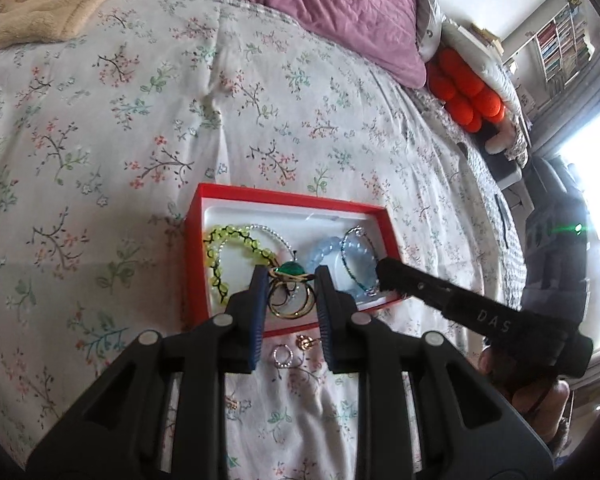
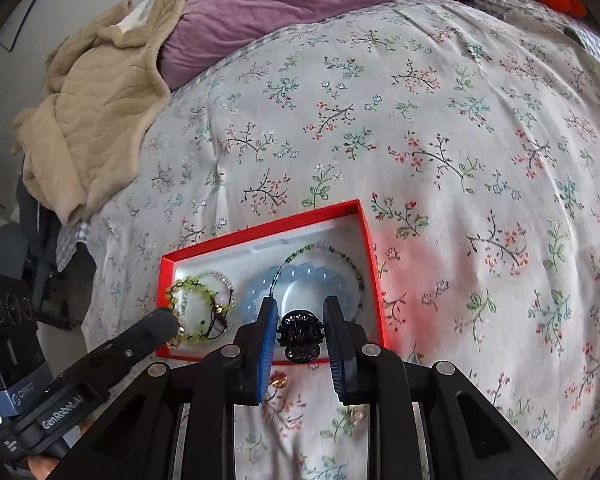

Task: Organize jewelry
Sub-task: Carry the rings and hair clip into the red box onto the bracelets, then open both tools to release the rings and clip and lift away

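Observation:
A red box (image 1: 284,197) with a white lining lies on the floral bedspread (image 1: 140,120). Inside it are a yellow-green bead bracelet (image 1: 236,240), a clear bead bracelet, a pale blue bead bracelet (image 1: 324,252), a thin blue-green bracelet (image 1: 358,256), gold hoops (image 1: 292,300) and a green-stone piece (image 1: 290,269). My left gripper (image 1: 292,280) is open over the gold hoops at the box's near edge. My right gripper (image 2: 300,320) is shut on a small black hair claw clip (image 2: 300,334) over the box's near edge (image 2: 372,272). A silver ring (image 1: 283,357) and a gold earring (image 1: 306,343) lie on the bedspread in front of the box.
A purple pillow (image 1: 320,4) and a beige blanket (image 2: 96,120) lie at the head of the bed. Orange plush balls (image 1: 466,92) sit at the bed's far right. A small gold piece (image 1: 231,403) and a pale bead (image 2: 356,414) lie on the bedspread near me.

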`<state>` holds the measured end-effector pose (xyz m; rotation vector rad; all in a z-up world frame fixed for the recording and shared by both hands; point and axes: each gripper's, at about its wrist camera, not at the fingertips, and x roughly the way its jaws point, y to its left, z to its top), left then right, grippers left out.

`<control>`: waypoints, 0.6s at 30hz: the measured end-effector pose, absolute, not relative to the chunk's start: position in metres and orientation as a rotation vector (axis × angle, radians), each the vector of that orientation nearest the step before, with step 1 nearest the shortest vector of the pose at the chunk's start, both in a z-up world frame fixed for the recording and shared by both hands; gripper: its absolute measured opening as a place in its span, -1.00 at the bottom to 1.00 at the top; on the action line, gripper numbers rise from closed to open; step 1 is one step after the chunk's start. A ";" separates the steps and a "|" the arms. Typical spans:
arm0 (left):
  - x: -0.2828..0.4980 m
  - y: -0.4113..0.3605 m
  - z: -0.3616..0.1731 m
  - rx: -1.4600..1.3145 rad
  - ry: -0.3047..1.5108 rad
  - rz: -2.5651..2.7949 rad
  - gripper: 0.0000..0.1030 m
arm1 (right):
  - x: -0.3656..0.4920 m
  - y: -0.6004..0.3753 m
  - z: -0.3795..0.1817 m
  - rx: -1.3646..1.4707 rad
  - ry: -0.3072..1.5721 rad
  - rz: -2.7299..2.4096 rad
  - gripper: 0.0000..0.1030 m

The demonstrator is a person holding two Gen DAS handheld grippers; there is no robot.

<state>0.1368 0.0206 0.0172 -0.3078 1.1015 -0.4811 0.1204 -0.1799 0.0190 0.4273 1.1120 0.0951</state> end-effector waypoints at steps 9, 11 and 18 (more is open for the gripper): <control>0.145 0.017 0.001 -0.255 1.133 -0.436 -0.51 | 0.132 -0.171 0.007 0.388 1.131 0.120 -0.54; 0.147 0.018 0.000 -0.257 1.135 -0.441 -0.51 | 0.133 -0.169 0.005 0.379 1.137 0.123 -0.54; 0.147 0.017 0.001 -0.241 1.128 -0.442 -0.51 | 0.134 -0.168 0.005 0.366 1.132 0.141 -0.51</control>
